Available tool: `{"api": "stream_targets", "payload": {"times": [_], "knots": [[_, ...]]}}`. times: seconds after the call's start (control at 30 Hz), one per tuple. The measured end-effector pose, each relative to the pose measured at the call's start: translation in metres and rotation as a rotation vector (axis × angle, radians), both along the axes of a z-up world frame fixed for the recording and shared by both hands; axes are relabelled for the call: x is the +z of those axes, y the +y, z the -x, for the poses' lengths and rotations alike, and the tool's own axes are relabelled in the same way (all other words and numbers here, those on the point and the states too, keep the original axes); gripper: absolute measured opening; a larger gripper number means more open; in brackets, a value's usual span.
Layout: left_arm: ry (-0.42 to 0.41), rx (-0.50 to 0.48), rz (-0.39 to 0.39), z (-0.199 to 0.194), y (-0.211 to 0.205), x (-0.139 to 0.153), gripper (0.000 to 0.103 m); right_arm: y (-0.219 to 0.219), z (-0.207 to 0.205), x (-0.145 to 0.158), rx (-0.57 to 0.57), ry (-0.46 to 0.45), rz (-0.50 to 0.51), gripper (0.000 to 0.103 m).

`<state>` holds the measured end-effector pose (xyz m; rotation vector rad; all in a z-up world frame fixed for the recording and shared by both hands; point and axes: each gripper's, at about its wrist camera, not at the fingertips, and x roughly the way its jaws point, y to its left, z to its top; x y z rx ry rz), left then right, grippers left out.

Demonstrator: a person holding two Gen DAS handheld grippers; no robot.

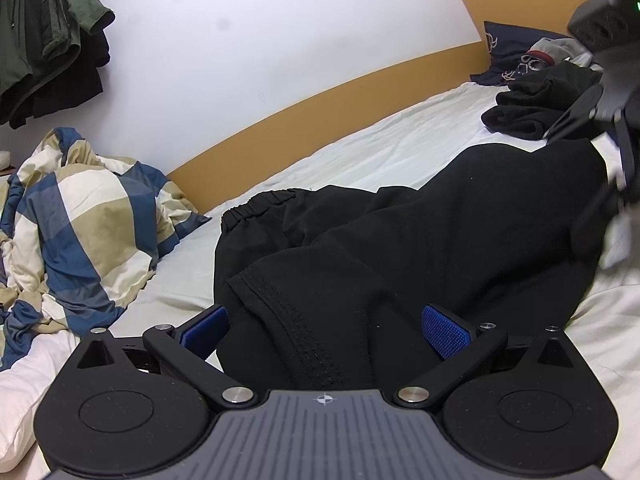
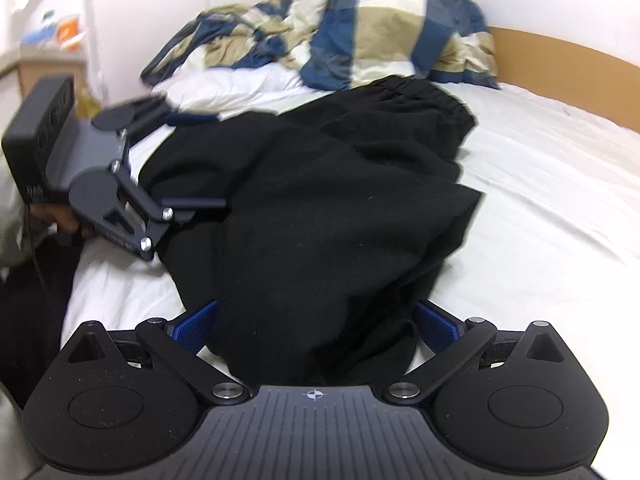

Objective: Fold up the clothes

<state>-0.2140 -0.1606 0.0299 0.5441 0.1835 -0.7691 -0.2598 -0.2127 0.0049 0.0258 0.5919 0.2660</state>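
Observation:
A pair of black trousers [image 1: 400,240] with an elastic waistband [image 1: 260,202] lies crumpled on the white sheet [image 1: 360,152]. My left gripper [image 1: 325,330] is open, and a stitched hem of the black cloth bulges between its blue pads [image 1: 446,332]. In the right wrist view the same trousers [image 2: 320,208] stretch away toward the waistband [image 2: 420,92]. My right gripper [image 2: 316,326] is open too, straddling the near end of the cloth. The left gripper [image 2: 200,160] shows there at the left edge of the trousers, held by a hand. The right gripper [image 1: 588,152] looks blurred in the left wrist view.
A blue, beige and white checked duvet [image 1: 80,220] is heaped at one end of the bed. A pile of dark clothes [image 1: 532,104] and a navy pillow [image 1: 508,48] lie at the other end. A wooden bed board [image 1: 320,96] runs along the wall. Jackets [image 1: 44,32] hang on the wall.

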Motion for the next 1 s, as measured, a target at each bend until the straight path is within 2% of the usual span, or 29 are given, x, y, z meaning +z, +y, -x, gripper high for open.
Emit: {"api": "stream_targets", "payload": {"times": [0.07,0.13,0.2,0.23,0.33,0.43,0.53,1.0], "knots": [[-0.001,0.0,-0.001,0.0,-0.001,0.0,0.103,-0.003,0.01,0.01,-0.035,-0.055,-0.019,0.103],[-0.002,0.0,-0.001,0.0,-0.001,0.0,0.103,0.001,0.014,0.019,-0.109,-0.147,0.021,0.103],[-0.007,0.001,-0.004,0.001,-0.001,0.0,0.103,0.007,0.009,0.02,-0.197,-0.195,0.042,0.103],[-0.01,0.002,-0.005,0.002,-0.001,-0.001,0.103,0.01,0.002,0.016,-0.229,-0.183,0.038,0.103],[-0.016,0.004,-0.011,0.002,-0.002,-0.001,0.103,0.017,-0.025,-0.005,-0.234,-0.037,0.044,0.103],[-0.02,0.005,-0.014,0.002,-0.003,-0.002,0.103,0.006,-0.028,-0.008,-0.227,0.005,-0.042,0.103],[-0.02,0.007,-0.017,0.002,-0.005,-0.002,0.103,-0.001,-0.026,-0.009,-0.223,0.007,-0.085,0.103],[-0.008,0.015,-0.02,0.0,-0.006,-0.001,0.103,0.005,-0.028,-0.007,-0.231,0.006,-0.078,0.103]]}}
